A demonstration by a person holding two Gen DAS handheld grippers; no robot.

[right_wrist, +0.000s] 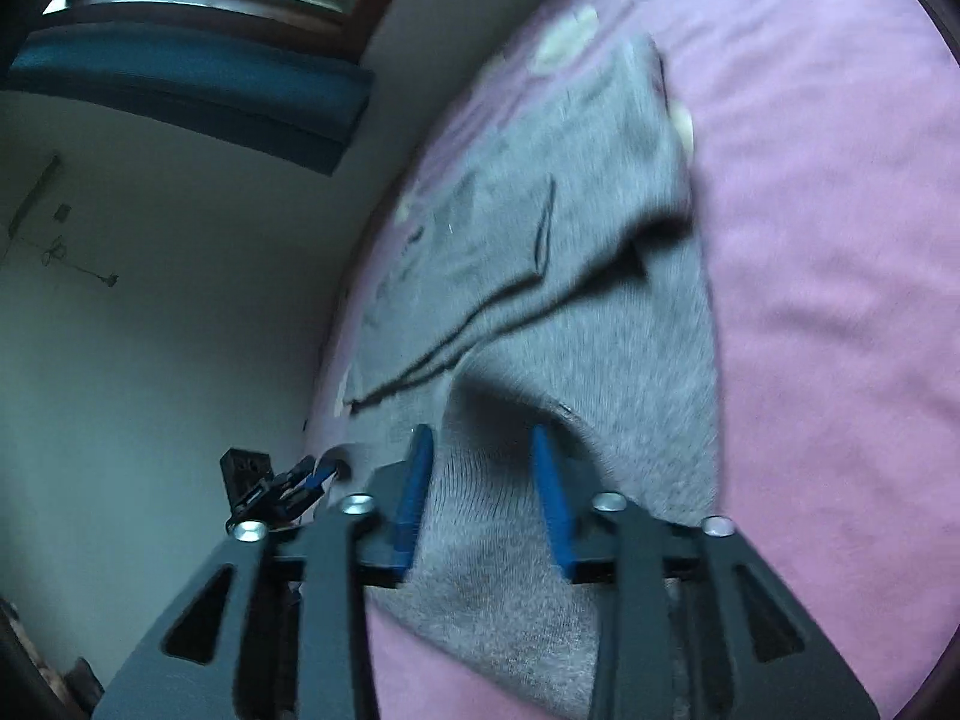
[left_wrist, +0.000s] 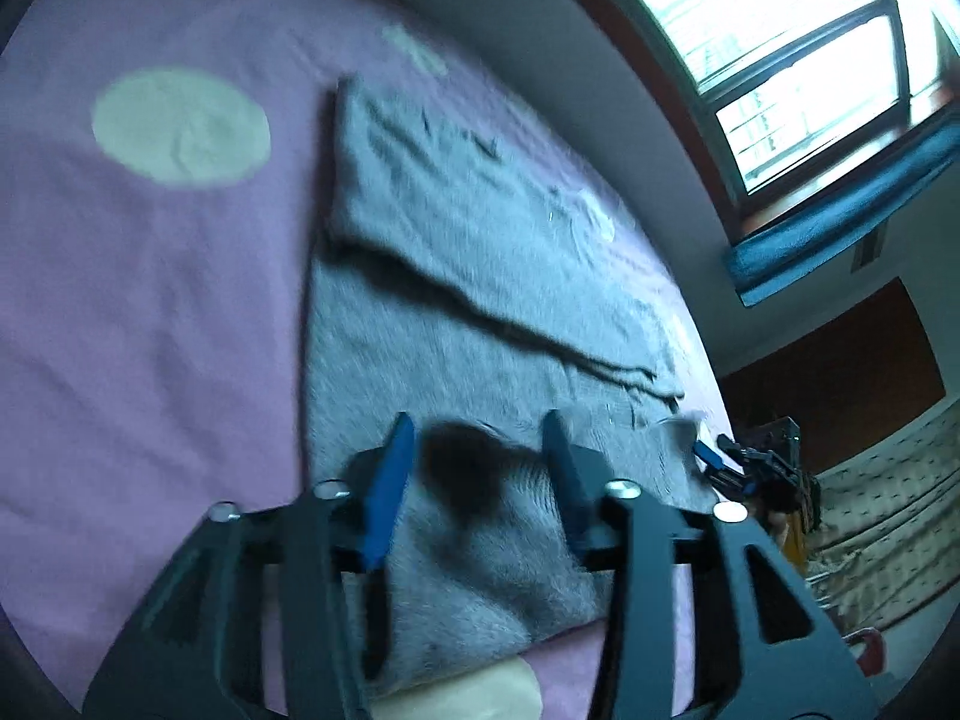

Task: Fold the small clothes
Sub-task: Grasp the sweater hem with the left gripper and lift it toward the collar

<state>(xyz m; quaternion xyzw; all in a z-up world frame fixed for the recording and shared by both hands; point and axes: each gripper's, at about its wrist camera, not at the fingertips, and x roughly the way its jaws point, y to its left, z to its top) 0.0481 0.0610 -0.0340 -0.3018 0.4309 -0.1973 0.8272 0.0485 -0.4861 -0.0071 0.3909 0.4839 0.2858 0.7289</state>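
Note:
A grey knit garment (left_wrist: pixel 480 276) lies spread on a purple bedsheet (left_wrist: pixel 150 312), with one part folded over across its middle. My left gripper (left_wrist: pixel 480 444) is open just above the garment's near edge, its blue-padded fingers (left_wrist: pixel 390 480) astride the cloth. In the right wrist view the same garment (right_wrist: pixel 600 276) runs away from me. My right gripper (right_wrist: pixel 480 450) is open over another near edge, where the cloth bulges up between the fingers (right_wrist: pixel 552 498). Each gripper shows in the other's view: the right one (left_wrist: pixel 720 462), the left one (right_wrist: pixel 300 480).
The sheet has pale round spots (left_wrist: pixel 180 126). A white wall (right_wrist: pixel 180 300) and a window (left_wrist: pixel 780 48) with a blue blind (left_wrist: pixel 840 210) border the bed's far side. A dark wooden cabinet (left_wrist: pixel 840 372) and patterned bedding (left_wrist: pixel 888 510) stand beyond.

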